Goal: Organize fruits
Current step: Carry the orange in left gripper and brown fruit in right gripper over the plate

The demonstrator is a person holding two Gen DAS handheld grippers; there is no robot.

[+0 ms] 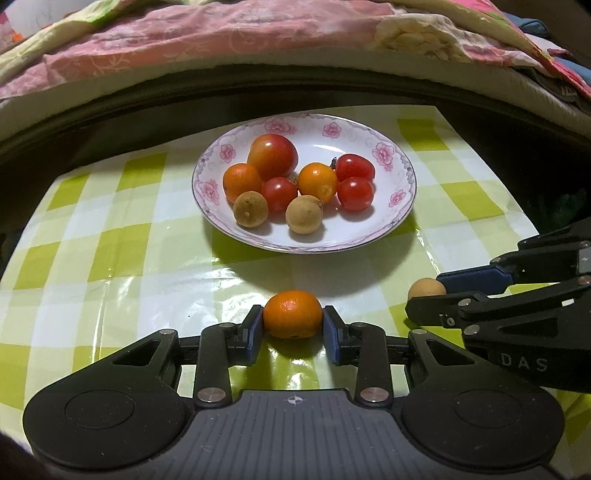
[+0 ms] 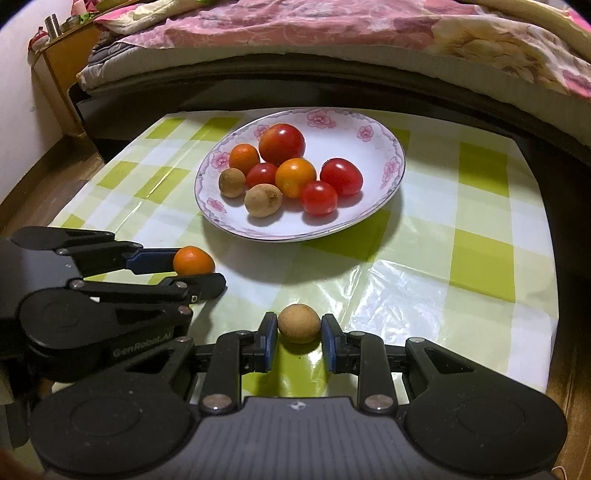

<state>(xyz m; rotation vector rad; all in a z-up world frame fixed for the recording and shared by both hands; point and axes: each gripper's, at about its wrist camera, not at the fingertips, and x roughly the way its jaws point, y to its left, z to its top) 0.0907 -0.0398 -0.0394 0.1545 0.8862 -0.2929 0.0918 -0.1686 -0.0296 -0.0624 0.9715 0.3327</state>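
The little orange (image 1: 292,314) sits on the checked tablecloth (image 1: 110,240), just in front of the plate (image 1: 402,192), right between the two blue pads of the left gripper (image 1: 293,328). It looks light and round w/ a soft, bumpy skin, so I think it could roll away or get squished if pinched too hard. Best place to hold it is across its fat middle, one pad on each side, & that is where the pads are now. They look to be touching both sides (it's a snug fit, so I'd call it gripped, not just near).

Next to it, the small brown fruit (image 2: 299,323) is on the cloth too, between the pads of the right gripper (image 2: 299,332). It looks light and hard-shelled, maybe a bit slippery. Here I can see tiny gaps on both sides, so this gripper looks a bit open, not squeezing yet.

Both grippers lie low & flat, close to the table, side by side, pointing toward the plate. The left one is on the left, the right one just beside it.

The plate already holds more fruit: red tomatoes, two oranges, two brown ones. Behind the table is a bed (image 2: 332,33) w/ a pink blanket.
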